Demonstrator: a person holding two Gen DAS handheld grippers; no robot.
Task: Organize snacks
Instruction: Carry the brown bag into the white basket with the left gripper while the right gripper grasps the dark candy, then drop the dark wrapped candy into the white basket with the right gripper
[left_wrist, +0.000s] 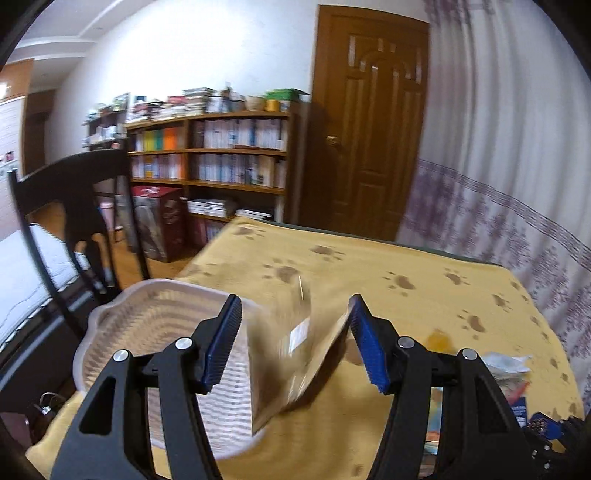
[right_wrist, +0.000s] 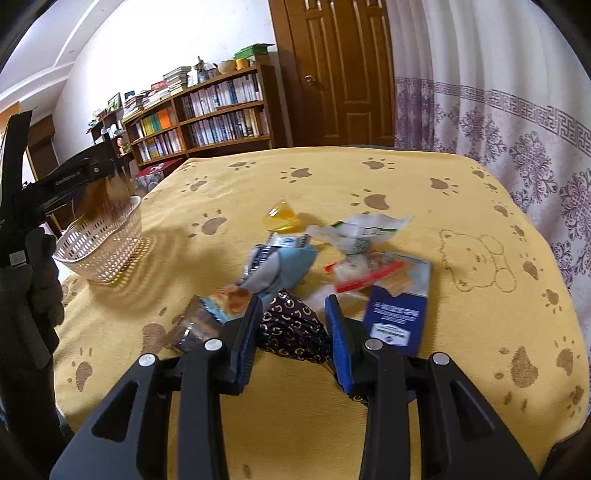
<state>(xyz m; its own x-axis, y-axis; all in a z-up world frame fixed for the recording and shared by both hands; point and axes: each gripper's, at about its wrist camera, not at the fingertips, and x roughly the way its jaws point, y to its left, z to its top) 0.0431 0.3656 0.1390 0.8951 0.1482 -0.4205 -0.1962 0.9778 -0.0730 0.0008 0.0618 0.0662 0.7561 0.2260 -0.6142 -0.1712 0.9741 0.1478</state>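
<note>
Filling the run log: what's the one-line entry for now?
left gripper: open, brown packet dropping into basket | right gripper: open around dark packet

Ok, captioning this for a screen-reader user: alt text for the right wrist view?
Open right gripper straddles a dark patterned snack packet among scattered snacks on a yellow paw-print cloth. At left, the left gripper drops a brown packet into a white basket.

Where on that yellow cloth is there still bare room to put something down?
The far half of the yellow cloth is bare, from the snack pile back to the door side. So is the strip between the white basket and the pile. It is crowded at the pile, by the right gripper.
</note>
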